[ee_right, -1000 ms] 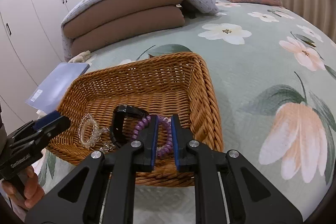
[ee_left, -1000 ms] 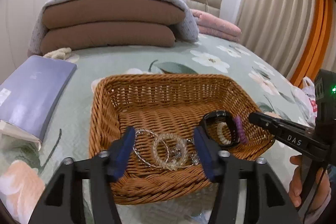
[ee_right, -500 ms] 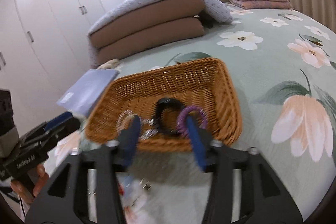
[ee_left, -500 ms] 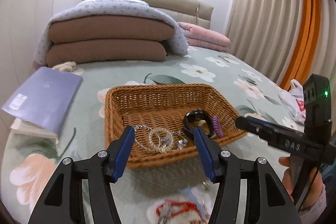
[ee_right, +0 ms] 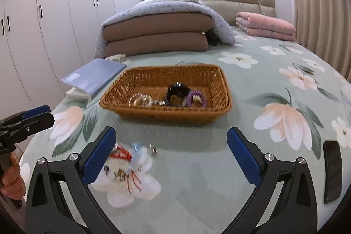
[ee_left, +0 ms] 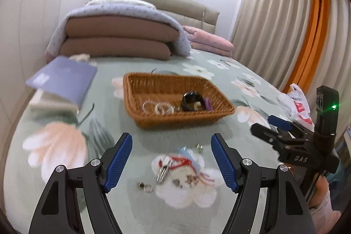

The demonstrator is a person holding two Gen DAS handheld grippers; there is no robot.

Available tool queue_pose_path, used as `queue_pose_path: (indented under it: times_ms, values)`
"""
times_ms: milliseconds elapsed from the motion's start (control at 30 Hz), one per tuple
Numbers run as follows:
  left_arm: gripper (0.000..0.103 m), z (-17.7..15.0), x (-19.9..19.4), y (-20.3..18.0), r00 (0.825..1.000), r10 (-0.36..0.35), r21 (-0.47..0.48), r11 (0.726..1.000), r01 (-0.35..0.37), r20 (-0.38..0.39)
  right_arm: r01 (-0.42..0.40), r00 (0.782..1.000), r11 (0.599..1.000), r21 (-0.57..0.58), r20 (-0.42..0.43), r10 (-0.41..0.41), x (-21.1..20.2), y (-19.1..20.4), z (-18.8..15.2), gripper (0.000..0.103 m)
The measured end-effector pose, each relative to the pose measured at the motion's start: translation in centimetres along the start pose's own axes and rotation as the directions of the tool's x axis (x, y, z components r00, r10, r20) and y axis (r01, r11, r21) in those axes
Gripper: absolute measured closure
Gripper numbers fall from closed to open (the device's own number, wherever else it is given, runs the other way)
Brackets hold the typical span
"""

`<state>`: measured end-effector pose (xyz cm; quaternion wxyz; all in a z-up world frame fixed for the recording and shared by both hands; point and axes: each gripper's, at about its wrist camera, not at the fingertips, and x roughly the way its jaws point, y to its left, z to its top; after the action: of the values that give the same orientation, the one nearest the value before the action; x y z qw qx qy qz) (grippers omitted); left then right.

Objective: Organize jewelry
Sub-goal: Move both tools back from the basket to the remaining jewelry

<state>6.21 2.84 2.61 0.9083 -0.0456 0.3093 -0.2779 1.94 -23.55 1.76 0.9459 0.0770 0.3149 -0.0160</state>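
Both of your grippers have pulled back from the wicker basket (ee_right: 165,112) since a second ago, and your right gripper (ee_right: 171,155), which was pinched on the purple coil bracelet (ee_right: 196,99), has let it go. That bracelet now lies inside the basket at the 3 o'clock end of its floor, touching a black watch (ee_right: 177,92) just to its 9 o'clock side. Clear beaded bracelets (ee_right: 140,100) rest further toward 9 o'clock, also in the basket.

On the floral bedspread (ee_right: 252,84), between the basket and your grippers, loose jewelry remains: a red cord piece (ee_left: 178,162) with a silver clip (ee_left: 163,171), and small silver bits (ee_left: 145,186) toward 6 o'clock of it. They look blurred.

Your left gripper (ee_left: 171,160) hovers above that loose pile, its blue pads (ee_left: 118,160) spread wide and holding nothing. Your right gripper is likewise spread wide and empty, with the pile at its 9 o'clock side.

Further out, a blue book (ee_right: 94,76) lies at the basket's 10 o'clock, folded quilts (ee_right: 158,36) at 12 o'clock, and a dark phone (ee_right: 332,170) at the bed's 4 o'clock edge.
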Motion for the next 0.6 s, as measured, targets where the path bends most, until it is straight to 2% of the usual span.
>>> queue_pose_path:
  times_ms: [133,200,267,367,500,567,600]
  values:
    - [0.027,-1.5,1.2,1.3,0.999,-0.024,-0.019,1.0,0.023,-0.034,-0.003,0.999,0.999,0.034,-0.042,0.005,0.4,-1.4,-0.9,0.001]
    - [0.027,-1.9,2.2,1.7,0.998,-0.009,-0.009,1.0,0.009,-0.055,0.013,0.998,0.999,0.036,-0.063,-0.011,1.3,-1.9,-1.2,0.001]
    - [0.027,-2.4,3.5,2.1,0.997,-0.002,-0.004,1.0,0.002,-0.083,0.027,0.995,0.999,0.024,-0.092,-0.024,2.4,-2.1,-1.4,0.001]
    - [0.027,-2.9,5.5,3.0,0.991,-0.018,-0.018,1.0,0.015,-0.136,0.007,0.987,1.0,0.002,-0.163,-0.006,4.7,-1.7,-1.9,0.001]
    - [0.027,-3.0,7.2,3.2,0.985,-0.028,-0.004,1.0,0.028,-0.168,-0.015,0.972,0.998,-0.058,-0.235,0.001,7.7,-0.3,-2.2,0.002]
    - [0.032,-2.9,7.7,3.0,0.984,-0.035,0.01,0.999,0.037,-0.173,-0.017,0.967,0.996,-0.092,-0.254,-0.007,9.0,0.5,-1.9,0.007]
    - [0.039,-3.0,7.9,2.9,0.983,-0.035,0.019,0.999,0.039,-0.18,-0.017,0.964,0.993,-0.117,-0.266,-0.015,9.7,1.0,-1.8,0.016]
